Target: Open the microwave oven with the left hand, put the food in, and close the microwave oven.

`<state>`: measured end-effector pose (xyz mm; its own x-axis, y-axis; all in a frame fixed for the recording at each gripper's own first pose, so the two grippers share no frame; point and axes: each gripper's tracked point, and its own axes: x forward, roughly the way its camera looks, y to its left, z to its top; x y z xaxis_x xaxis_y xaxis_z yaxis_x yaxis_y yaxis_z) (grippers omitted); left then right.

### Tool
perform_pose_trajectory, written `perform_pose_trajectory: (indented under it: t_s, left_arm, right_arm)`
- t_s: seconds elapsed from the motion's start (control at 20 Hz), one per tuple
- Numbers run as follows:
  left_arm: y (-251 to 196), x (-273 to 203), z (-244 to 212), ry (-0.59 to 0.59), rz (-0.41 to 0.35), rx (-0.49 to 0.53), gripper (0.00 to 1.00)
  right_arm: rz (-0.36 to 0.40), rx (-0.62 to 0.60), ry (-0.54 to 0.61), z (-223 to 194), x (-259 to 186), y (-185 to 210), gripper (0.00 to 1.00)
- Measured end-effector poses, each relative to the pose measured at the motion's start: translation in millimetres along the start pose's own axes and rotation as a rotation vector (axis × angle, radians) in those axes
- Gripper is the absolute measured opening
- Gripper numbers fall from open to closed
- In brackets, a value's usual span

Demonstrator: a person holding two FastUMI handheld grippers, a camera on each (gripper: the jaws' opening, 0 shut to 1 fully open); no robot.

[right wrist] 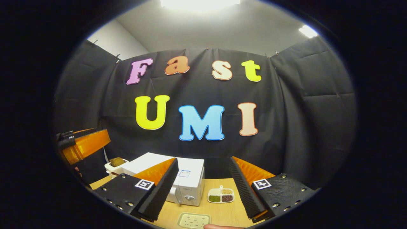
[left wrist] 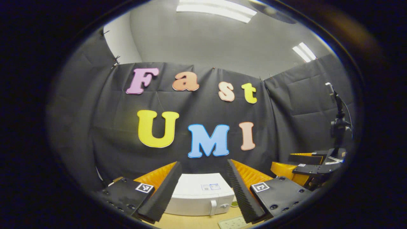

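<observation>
1. a small label with a blue frame sits on top of the white microwave; its print is too small to read.
2. square black-and-white marker tags sit on the left gripper and the right gripper; they carry patterns, not words.

Booth enclosed by creased black cloth wall, clipped along its upper edge. Plain grey ceiling carries lit rectangular fluorescent panels. Light wooden tabletop stands below.
</observation>
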<state>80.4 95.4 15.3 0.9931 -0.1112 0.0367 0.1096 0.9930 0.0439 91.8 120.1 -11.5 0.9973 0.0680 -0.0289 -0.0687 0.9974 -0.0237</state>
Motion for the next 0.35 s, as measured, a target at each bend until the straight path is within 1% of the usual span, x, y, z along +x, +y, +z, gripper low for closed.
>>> perform_pose_trajectory:
  t_s: [0.1,0.2,0.25,0.3,0.35]
  left_arm:
    - [-9.1,-0.1,-5.7,0.007,-0.025,-0.001,0.96]
    - [-11.0,-1.0,-3.9,-0.008,-0.035,-0.007,0.96]
    - [-12.6,-1.3,-3.8,-0.010,-0.042,-0.011,0.94]
    - [-13.1,-1.2,-5.5,-0.014,-0.047,-0.014,0.96]
    - [-13.0,-0.1,-5.1,-0.018,-0.049,-0.015,0.96]
  right_arm:
    - [-0.007,0.002,-0.001,0.5,-2.6,1.2,0.97]
    - [-0.019,0.001,0.000,0.2,-4.4,1.6,0.98]
    - [-0.022,-0.003,0.005,-0.6,-5.5,2.7,0.98]
    - [-0.025,-0.008,0.011,-1.8,-5.6,3.8,0.98]
    - [-0.029,-0.010,0.016,-2.2,-6.5,5.0,0.98]
